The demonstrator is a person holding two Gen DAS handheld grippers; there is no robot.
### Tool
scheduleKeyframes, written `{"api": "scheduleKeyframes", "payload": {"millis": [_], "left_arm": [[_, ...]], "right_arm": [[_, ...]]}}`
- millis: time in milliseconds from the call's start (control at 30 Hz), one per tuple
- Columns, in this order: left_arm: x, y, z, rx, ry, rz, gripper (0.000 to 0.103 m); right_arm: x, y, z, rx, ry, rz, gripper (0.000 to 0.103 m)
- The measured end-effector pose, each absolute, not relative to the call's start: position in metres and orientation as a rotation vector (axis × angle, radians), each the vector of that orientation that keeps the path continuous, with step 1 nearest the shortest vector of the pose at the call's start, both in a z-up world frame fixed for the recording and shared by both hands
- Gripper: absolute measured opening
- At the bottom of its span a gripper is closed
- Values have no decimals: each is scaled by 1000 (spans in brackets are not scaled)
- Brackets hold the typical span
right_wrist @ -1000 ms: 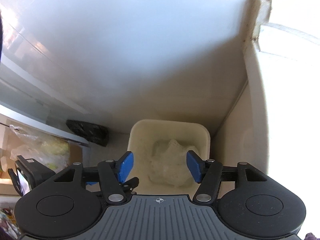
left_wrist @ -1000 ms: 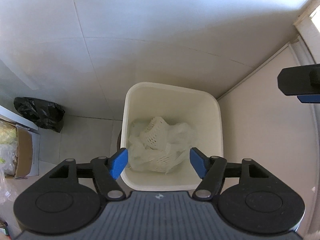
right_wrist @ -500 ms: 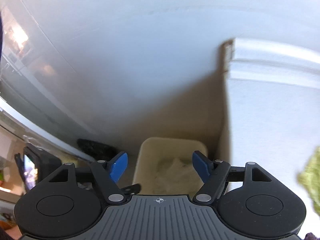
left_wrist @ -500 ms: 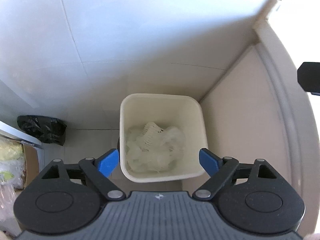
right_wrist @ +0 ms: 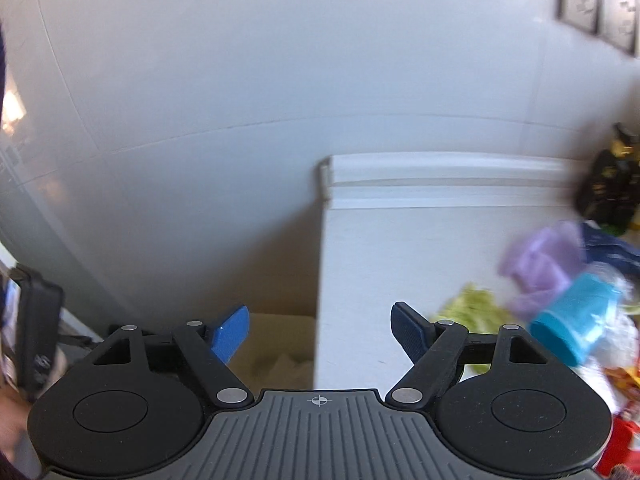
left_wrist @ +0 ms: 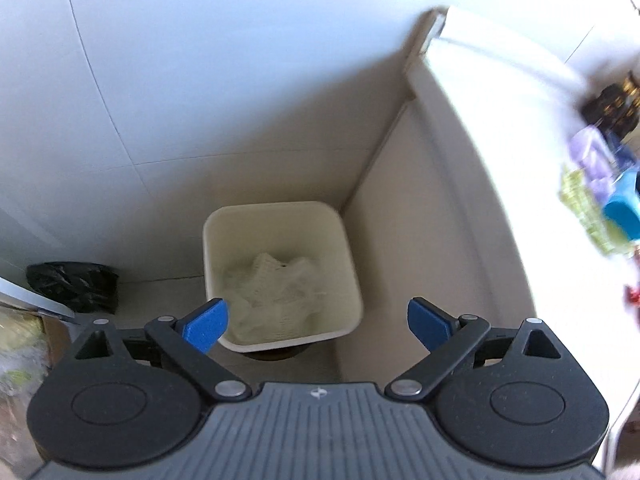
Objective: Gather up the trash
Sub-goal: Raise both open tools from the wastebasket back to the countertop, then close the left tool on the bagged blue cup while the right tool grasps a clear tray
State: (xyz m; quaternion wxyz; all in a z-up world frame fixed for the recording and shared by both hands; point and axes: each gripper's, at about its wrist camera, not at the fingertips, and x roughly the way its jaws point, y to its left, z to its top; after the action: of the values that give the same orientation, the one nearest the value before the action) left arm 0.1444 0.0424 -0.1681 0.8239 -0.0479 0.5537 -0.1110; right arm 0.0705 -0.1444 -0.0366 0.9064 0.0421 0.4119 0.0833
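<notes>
- Plainly, the trash left to collect lies in a blurred heap at the table's (right_wrist: 400, 248) right end, well clear of its left edge; the bin (left_wrist: 280, 280) stands on the floor in the corner just past that left edge.
- Left gripper (left_wrist: 318, 326) hangs above the bin, jaws opening and already wide, nothing between them.
- Right gripper (right_wrist: 320, 334) faces the table's left edge, jaws opening to a fair width, also empty.
- White wad (left_wrist: 276, 292) in the bin looks like foam net and thin film: very light, soft, springy, already where it belongs.
- Blue cup (right_wrist: 572, 320) lies on its side at the front of the heap; likely thin plastic, light and smooth. I would pinch across its wall near the rim, gently, since a hard squeeze may buckle it or make it pop out.
- Purple wrap (right_wrist: 540, 268) behind the cup seems soft and crumpled; a bunched fold takes a pinch anywhere and will not slip much.
- Green scrap (right_wrist: 468, 308), nearest the right jaws, looks like a shredded or leafy clump; loose bits could drop, so take it deep in the middle.
- Dark pack (right_wrist: 608, 188) sits at the far right edge, too blurred to judge.
- Black bag (left_wrist: 74, 286) lies on the floor left of the bin, limp film.
</notes>
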Motion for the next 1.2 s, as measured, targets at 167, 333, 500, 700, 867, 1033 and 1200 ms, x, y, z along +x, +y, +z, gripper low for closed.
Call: {"api": "scheduleKeyframes", "payload": {"millis": [167,333,500,700,867,1033,1200], "left_arm": [[136,31,-150,-116,1161,-265,97],[133,16,-133,-89,1128,-287,99],[131,-5,-119,-60,1113,-331,100],[132,-33,-110,-65,1088,-406,101],[133,-57,-103,-1,1044,-484,101],[137,-84,-104,22,1033,-534,102],[140,-118,-102,56,1009,-600,102]], "right_arm": [[44,-167,-26,71,806,132,81],[18,-193,-19,65,777,80,85],[3,-211,-18,75,750,15,86],[-16,-225,-23,-27,744,-64,90],[-32,-241,-31,-61,730,-102,93],[-33,-265,-47,-49,734,-146,93],[-27,-294,-62,-74,739,-189,93]]}}
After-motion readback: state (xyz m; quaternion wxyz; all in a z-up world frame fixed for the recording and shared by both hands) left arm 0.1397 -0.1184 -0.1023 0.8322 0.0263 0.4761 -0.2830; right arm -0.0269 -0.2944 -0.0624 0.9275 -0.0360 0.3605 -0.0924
